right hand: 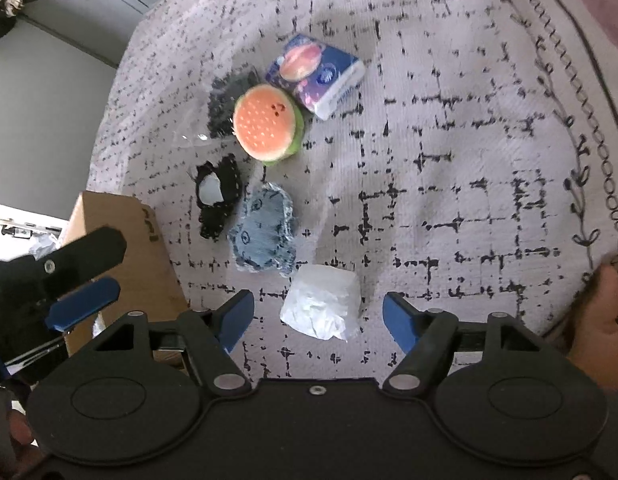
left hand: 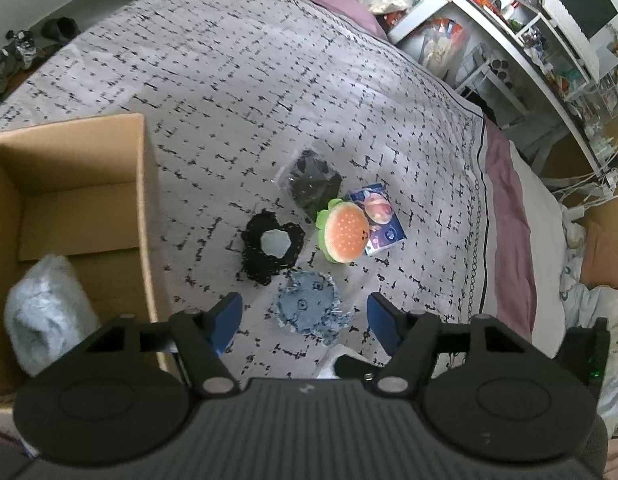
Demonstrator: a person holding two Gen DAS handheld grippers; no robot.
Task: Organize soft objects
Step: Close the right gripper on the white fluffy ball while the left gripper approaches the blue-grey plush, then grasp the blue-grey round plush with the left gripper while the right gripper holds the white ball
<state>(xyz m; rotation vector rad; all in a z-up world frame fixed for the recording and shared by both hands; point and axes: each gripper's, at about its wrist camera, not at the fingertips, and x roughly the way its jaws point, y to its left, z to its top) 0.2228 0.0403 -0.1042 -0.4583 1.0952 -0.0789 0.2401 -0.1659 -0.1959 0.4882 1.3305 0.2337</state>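
Note:
On the patterned bedspread (left hand: 237,92) lie several soft items. A blue denim scrunchie (left hand: 309,308) sits between the blue fingers of my left gripper (left hand: 305,316), which is open with gaps on both sides. Beyond it are a black scrunchie (left hand: 271,246), a burger plush (left hand: 345,236), a blue tissue pack (left hand: 379,218) and a dark item in a clear bag (left hand: 313,184). My right gripper (right hand: 319,314) is open around a white crumpled packet (right hand: 323,306), not touching it. The left gripper (right hand: 109,266) shows at the left of the right wrist view.
An open cardboard box (left hand: 141,200) stands left on the bed with a pale fluffy item (left hand: 45,316) inside. The bed's edge (left hand: 505,216) runs along the right, with cluttered white shelves (left hand: 549,40) beyond. Shoes (left hand: 17,52) lie on the floor at the far left.

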